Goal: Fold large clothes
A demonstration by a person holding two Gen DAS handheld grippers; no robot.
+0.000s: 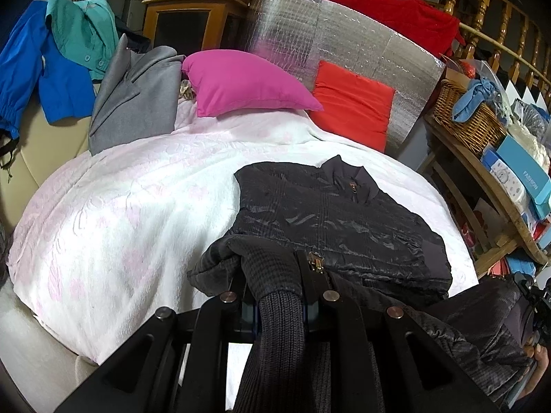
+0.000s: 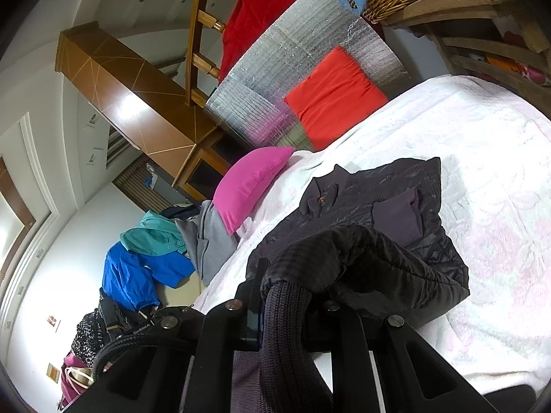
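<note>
Left wrist view: lying collar-up on the pink-white bedspread [image 1: 137, 206], black jacket [image 1: 344, 213], hem bunching toward the camera. Left gripper [image 1: 275, 268] pinching nearly closed on the jacket's ribbed hem; right gripper [image 2: 286, 296] likewise clamping a ribbed edge, lifted fabric blocking the view ahead. Leaning behind: magenta pillow [image 1: 241, 82], red cushion [image 1: 354, 103], silver foil panel [image 1: 344, 34]. Piling at left: grey coat [image 1: 137, 96], blue garment [image 1: 51, 79]. Sitting at right: wicker basket [image 1: 465, 120].
</note>
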